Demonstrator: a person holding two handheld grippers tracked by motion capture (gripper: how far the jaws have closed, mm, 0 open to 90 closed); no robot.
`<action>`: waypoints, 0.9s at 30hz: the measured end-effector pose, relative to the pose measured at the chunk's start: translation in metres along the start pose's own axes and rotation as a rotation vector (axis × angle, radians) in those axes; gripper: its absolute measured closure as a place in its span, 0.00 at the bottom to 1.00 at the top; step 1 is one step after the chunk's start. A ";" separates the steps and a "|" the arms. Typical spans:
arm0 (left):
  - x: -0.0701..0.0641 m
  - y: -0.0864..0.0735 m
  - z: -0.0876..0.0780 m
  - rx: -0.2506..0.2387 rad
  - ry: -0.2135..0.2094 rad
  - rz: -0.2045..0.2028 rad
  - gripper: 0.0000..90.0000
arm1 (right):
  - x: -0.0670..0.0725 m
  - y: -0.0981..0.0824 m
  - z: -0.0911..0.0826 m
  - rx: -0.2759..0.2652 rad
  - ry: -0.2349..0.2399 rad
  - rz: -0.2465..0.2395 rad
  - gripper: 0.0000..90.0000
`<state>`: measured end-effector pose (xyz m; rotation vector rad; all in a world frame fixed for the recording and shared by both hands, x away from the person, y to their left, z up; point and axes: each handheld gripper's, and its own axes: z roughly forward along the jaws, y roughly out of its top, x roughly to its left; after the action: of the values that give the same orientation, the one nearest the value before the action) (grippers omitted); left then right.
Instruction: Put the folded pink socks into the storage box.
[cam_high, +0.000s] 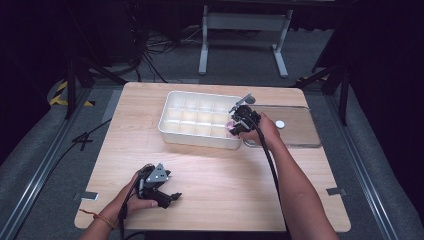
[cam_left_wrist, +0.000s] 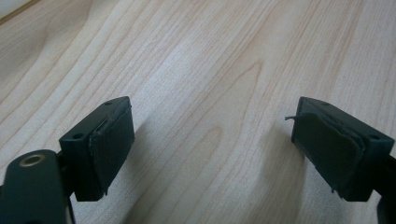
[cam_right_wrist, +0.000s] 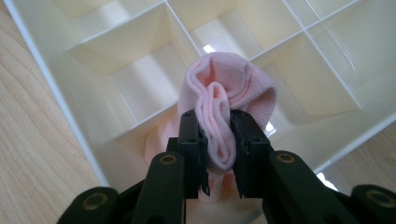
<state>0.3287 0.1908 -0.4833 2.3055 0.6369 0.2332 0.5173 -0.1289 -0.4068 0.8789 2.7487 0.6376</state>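
Observation:
A white tray with several compartments stands at the back middle of the wooden table. My right gripper hangs over the tray's near right corner, shut on a bunched pink cloth. In the right gripper view the pink cloth bulges up between the jaws of the right gripper, above a compartment by the tray's rim. My left gripper rests low at the table's front left. Its jaws stand wide apart, open over bare wood, in the left gripper view.
A clear flat lid lies to the right of the tray, with a small white round piece on it. A grey metal stand is on the floor behind the table. The right gripper's cable runs along the forearm.

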 end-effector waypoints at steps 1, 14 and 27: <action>0.000 0.000 0.000 0.000 0.000 0.000 0.15 | 0.001 0.001 0.001 0.017 -0.005 -0.011 0.84; 0.000 0.000 0.000 0.001 0.000 0.001 0.15 | -0.001 0.009 0.020 0.145 0.031 -0.027 0.85; 0.000 0.000 0.000 0.004 0.003 0.003 0.15 | -0.001 0.007 0.022 0.137 0.025 -0.035 0.85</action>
<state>0.3285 0.1909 -0.4831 2.3101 0.6359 0.2365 0.5279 -0.1167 -0.4227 0.8532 2.8518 0.4619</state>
